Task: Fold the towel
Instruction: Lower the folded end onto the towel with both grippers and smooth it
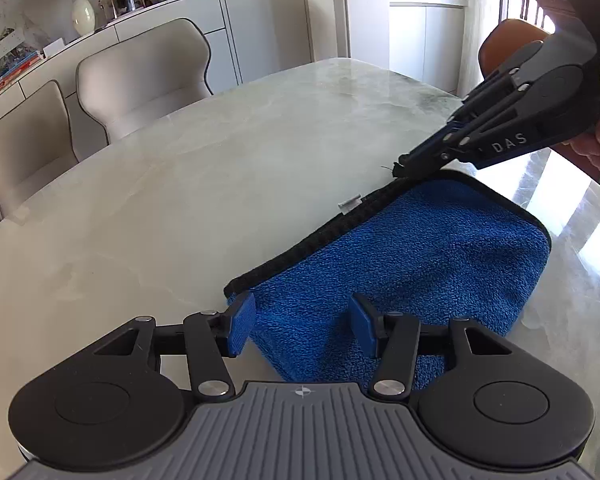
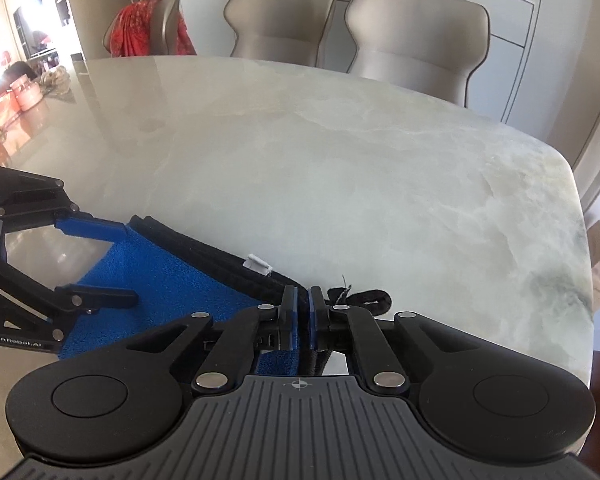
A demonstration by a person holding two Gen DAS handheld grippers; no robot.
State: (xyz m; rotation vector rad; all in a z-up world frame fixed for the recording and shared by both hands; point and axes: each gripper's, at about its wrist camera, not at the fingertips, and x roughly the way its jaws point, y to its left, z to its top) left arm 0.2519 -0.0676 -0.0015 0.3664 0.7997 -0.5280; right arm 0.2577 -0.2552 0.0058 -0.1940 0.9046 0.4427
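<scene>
— Marble is filling most of both views: a pale table [image 1: 180, 184] with two beige chairs [image 2: 340, 28] lining its far edge along the top of the right wrist frame. Where is the towel sitting?

— The blue towel [image 1: 400, 252] is lying on the table at the lower right of the left wrist frame, already doubled over, its black-bound edges stacked along the upper left side with a small white tag [image 1: 350, 205] sticking out.

— And the grippers?

— The right gripper [image 2: 303, 312] is pinching nearly shut on the stacked black hem at the towel's corner, seen at the bottom centre of its own view; a loose black loop [image 2: 374, 300] is trailing just to the right. The left gripper [image 1: 304, 320] is standing wide open, holding nothing, its blue pads [image 1: 242, 322] hovering over the near corner at the lower centre of its frame.

— So which step is this?

— I'd judge a fold is being finished or the next one is being set up. The next move is probably calling for the left gripper to close on its corner, so both ends can lift together and keep the hems aligned.
</scene>
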